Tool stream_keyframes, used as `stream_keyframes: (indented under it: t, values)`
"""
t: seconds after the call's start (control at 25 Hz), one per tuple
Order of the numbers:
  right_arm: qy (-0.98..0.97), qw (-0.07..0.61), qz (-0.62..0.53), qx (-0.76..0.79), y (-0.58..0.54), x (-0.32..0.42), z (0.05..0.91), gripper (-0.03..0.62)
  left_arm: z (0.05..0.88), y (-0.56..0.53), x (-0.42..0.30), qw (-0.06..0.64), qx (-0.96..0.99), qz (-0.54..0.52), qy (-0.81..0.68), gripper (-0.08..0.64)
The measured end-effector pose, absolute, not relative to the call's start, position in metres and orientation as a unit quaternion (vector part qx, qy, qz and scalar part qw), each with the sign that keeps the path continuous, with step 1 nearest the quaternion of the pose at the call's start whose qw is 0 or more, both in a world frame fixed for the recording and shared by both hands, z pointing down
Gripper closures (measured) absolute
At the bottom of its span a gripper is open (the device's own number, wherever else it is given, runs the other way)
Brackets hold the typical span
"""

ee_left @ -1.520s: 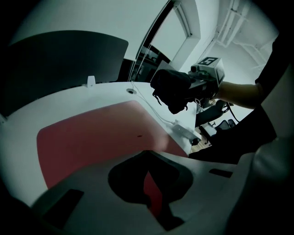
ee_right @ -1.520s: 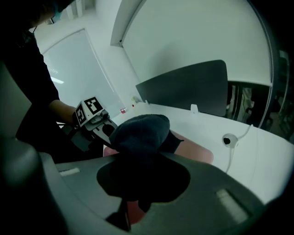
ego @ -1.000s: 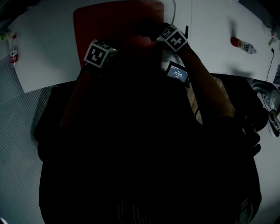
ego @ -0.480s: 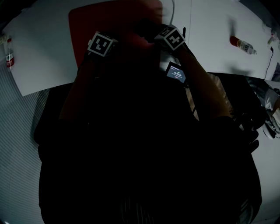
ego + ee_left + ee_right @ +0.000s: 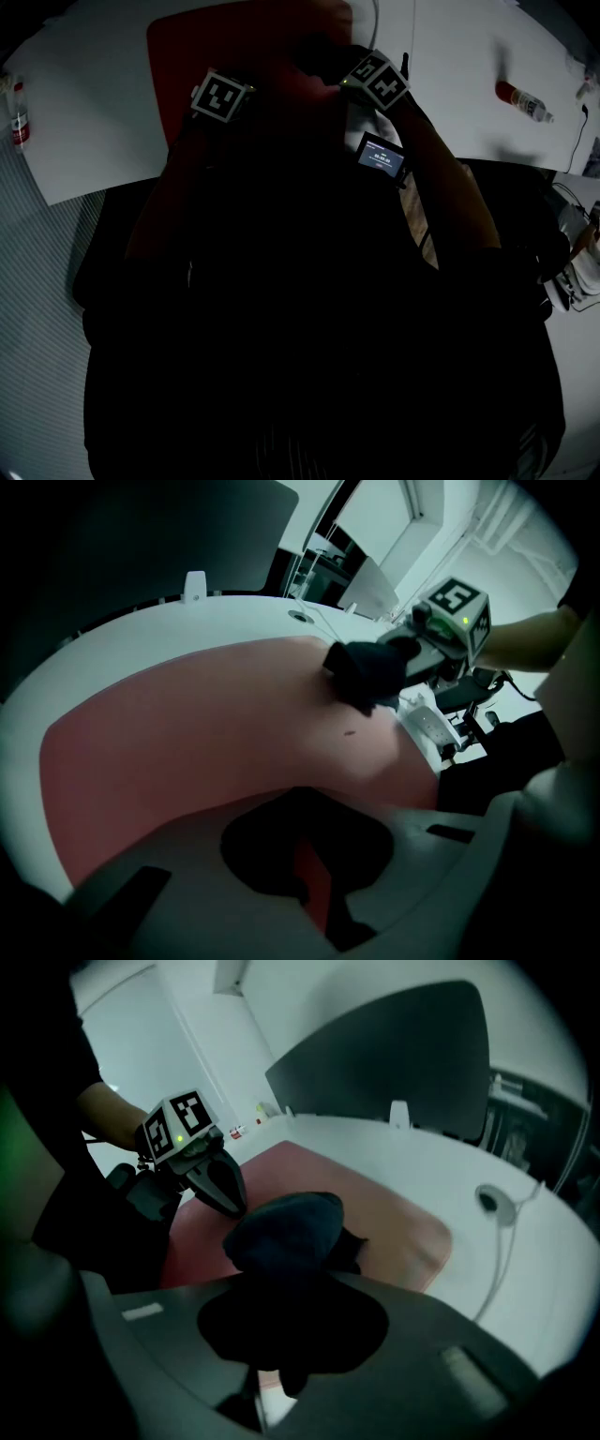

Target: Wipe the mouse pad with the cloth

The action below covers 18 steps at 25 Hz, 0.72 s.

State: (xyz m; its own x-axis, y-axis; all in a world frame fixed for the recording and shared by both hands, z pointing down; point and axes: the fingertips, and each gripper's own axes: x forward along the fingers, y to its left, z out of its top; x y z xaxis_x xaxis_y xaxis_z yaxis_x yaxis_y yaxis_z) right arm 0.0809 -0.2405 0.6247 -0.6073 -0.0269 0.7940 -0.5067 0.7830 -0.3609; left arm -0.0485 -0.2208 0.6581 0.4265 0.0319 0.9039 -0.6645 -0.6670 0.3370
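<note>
right gripper [image 5: 401,654] clamped on bunched dark cloth [image 5: 286,1227], which rests on red rectangular mouse pad [image 5: 206,733] by its right edge | left gripper [image 5: 228,1196] jaws together, empty, tips low over pad | unwiped pad stretches leftward from cloth toward left gripper; right is nearer, likely wipes

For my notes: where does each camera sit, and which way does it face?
Head view: on the head, facing down at the mouse pad; torso, right forearm show.
Left gripper view: on the left gripper, facing the right gripper across the pad; right forearm shows.
Right gripper view: on the right gripper, facing its cloth and the left gripper; left forearm shows.
Gripper views share pad, cloth.
</note>
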Motion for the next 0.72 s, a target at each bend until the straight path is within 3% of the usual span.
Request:
stream_keyframes:
  t: [0.28,0.72]
  values:
    - [-0.820,0.506,0.199,0.178,-0.286,0.110,0.642,0.525,0.659,-0.223,-0.050,0.341,0.768,0.500,-0.208,0.551]
    - [-0.815,0.504,0.179,0.223,-0.284,0.109,0.643,0.526,0.658,-0.224,-0.050,0.340,0.769,0.499,-0.212,0.551]
